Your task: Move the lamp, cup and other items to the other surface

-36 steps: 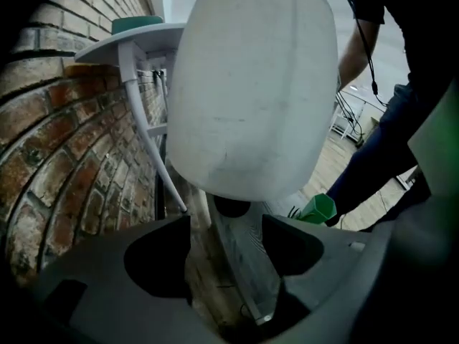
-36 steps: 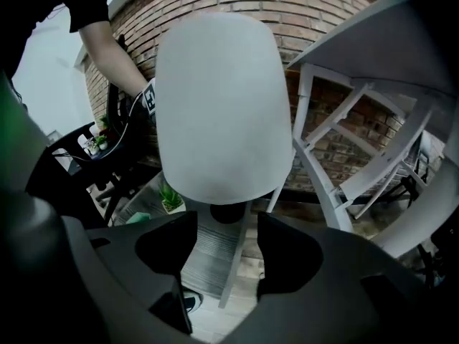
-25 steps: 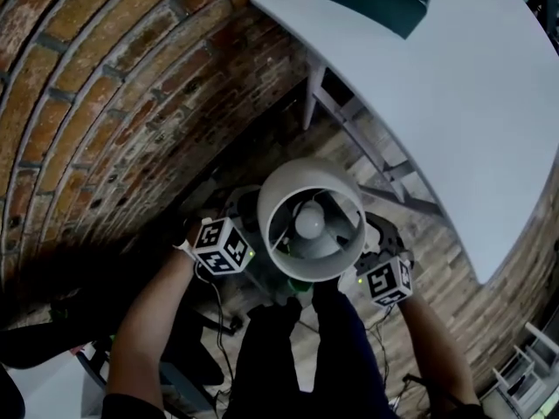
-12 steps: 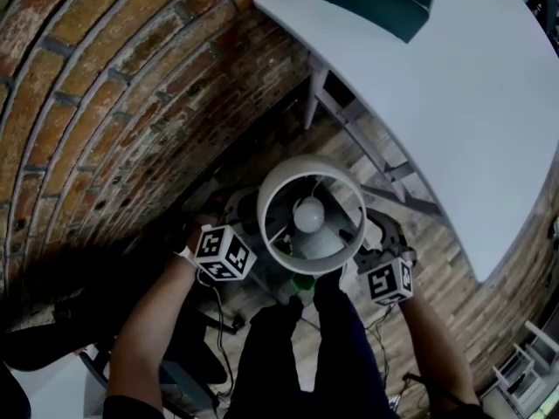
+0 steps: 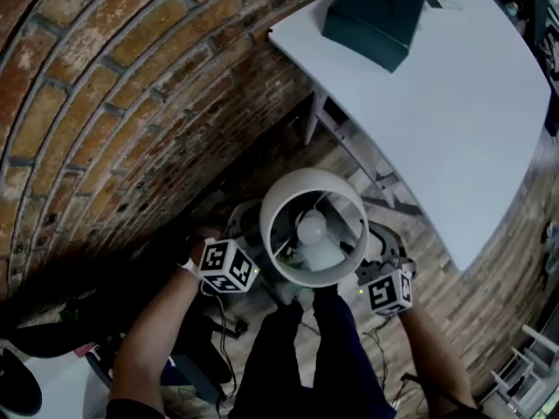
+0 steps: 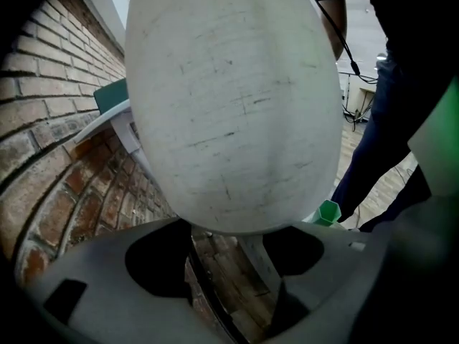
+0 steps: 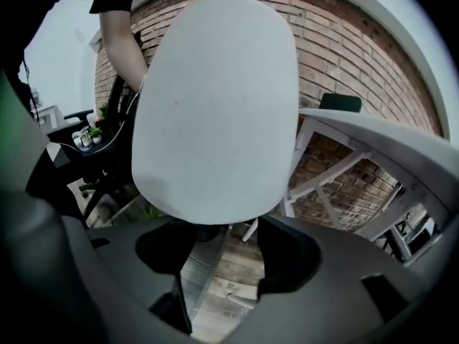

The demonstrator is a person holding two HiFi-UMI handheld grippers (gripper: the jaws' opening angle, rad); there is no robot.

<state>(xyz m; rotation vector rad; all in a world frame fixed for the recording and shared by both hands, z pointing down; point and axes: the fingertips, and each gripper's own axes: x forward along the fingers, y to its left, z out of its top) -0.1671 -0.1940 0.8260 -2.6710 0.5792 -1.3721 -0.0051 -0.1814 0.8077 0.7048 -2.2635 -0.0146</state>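
Carrying the lamp [image 5: 314, 227] upright in mid-air over the wooden floor [image 5: 476, 308], with its long axis vertical and the shade [image 7: 215, 106] on top. Clamped on it below that shade from both sides: by the left gripper [image 6: 229, 264] on the side of the brick wall [image 5: 113, 103], by the right gripper [image 7: 215, 264] on the side away from it, each with a wide bite; hard to see the exact contact under the shade. At the right, just closing a little on the lamp. Need to travel forward and to the right, toward the white table [image 5: 454, 120], well apart from the lamp and probably higher than its foot. Likely best to aim for the bare top nearer than the teal box [image 5: 371, 16], lifting first to clear the near edge, right gripper leading, and keeping the axis plumb.
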